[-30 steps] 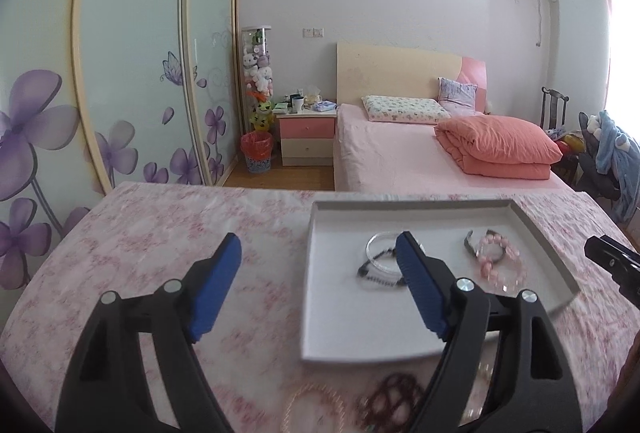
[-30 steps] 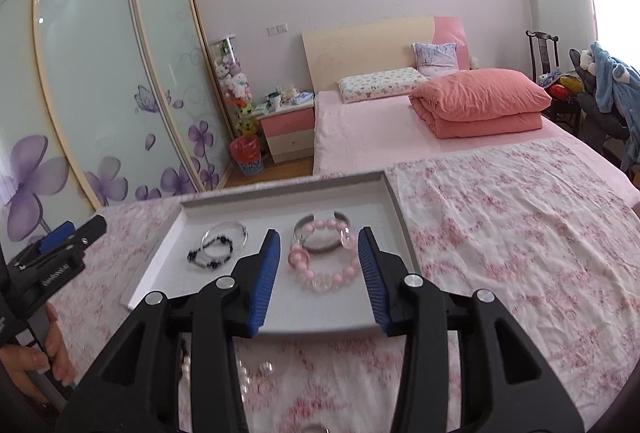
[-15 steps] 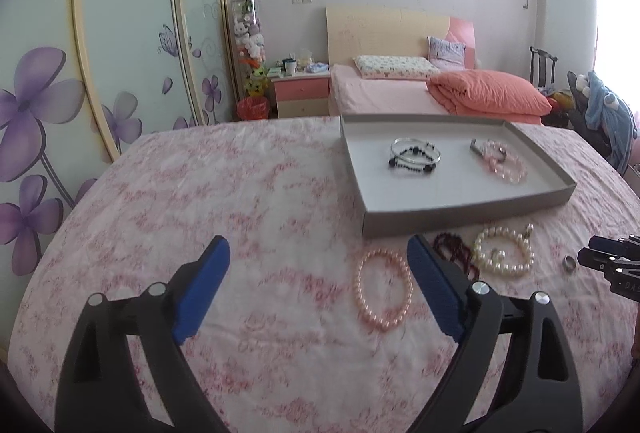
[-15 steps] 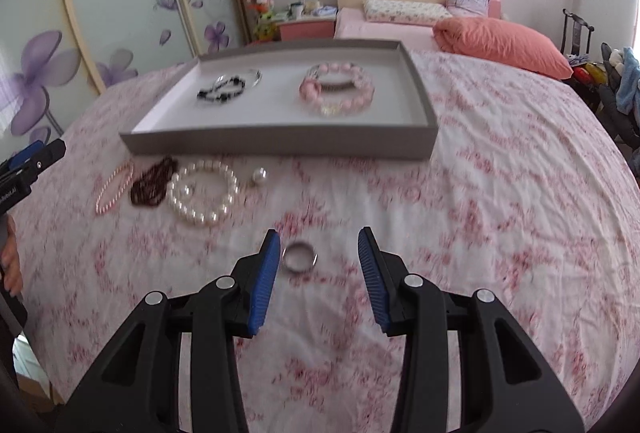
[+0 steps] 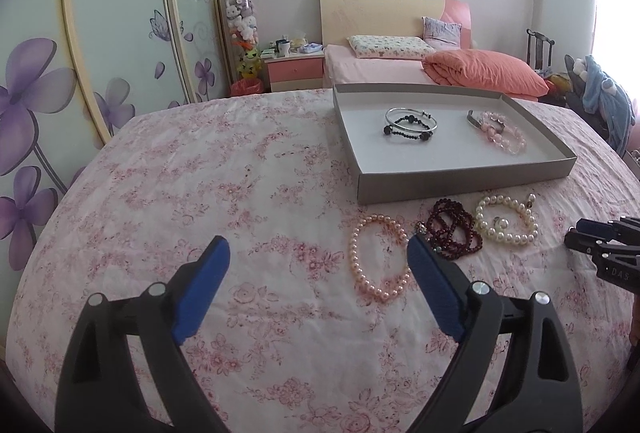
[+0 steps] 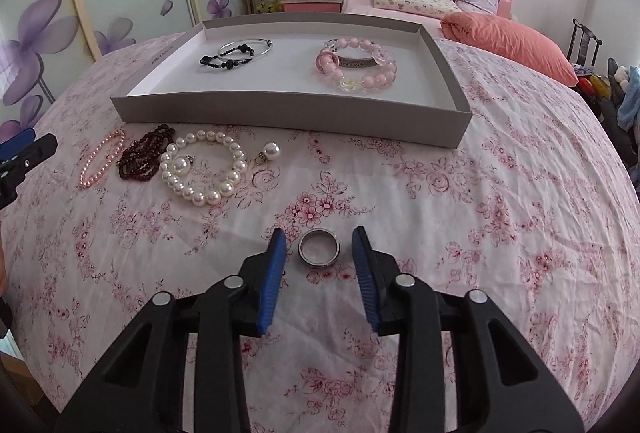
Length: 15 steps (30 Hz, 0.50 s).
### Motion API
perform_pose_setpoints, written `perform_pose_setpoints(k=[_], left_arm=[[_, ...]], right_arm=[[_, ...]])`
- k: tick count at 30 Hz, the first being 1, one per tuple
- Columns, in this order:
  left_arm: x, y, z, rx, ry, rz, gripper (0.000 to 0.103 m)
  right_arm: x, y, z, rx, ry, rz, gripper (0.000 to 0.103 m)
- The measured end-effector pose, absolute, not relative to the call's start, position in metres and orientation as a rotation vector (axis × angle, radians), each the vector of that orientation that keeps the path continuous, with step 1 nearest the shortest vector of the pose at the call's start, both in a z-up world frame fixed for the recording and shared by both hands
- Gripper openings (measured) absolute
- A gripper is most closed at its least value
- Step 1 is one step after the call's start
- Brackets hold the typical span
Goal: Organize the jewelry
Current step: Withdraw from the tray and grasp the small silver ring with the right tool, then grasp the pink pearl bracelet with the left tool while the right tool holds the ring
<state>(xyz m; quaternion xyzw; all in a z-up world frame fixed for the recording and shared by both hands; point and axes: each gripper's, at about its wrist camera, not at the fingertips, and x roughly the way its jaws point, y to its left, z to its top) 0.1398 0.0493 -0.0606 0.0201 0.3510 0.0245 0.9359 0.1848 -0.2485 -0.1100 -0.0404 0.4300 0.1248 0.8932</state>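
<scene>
Both wrist cameras looked forward along their fingers, low over the floral cloth, toward the grey tray (image 5: 464,177). The left view sat farther back and left of the tray (image 6: 288,115); the right view sat nearer, facing its front wall. Both shared the tray and the bed behind it.
</scene>
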Motion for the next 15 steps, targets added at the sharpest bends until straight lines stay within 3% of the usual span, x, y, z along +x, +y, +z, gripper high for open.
perform_pose_setpoints(k=[1, 9, 15], left_arm=[[0.14, 0.048, -0.062, 0.042, 0.721, 0.048, 0.088], [0.149, 0.042, -0.069, 0.054, 0.768, 0.039, 0.086], [0.167, 0.032, -0.082, 0.069, 0.844, 0.027, 0.056]], right_arm=[[0.184, -0.248, -0.11, -0.087, 0.891, 0.26, 0.023], [0.194, -0.276, -0.111, -0.022, 0.895, 0.112, 0.023], [0.194, -0.278, -0.111, -0.041, 0.88, 0.102, 0.023]])
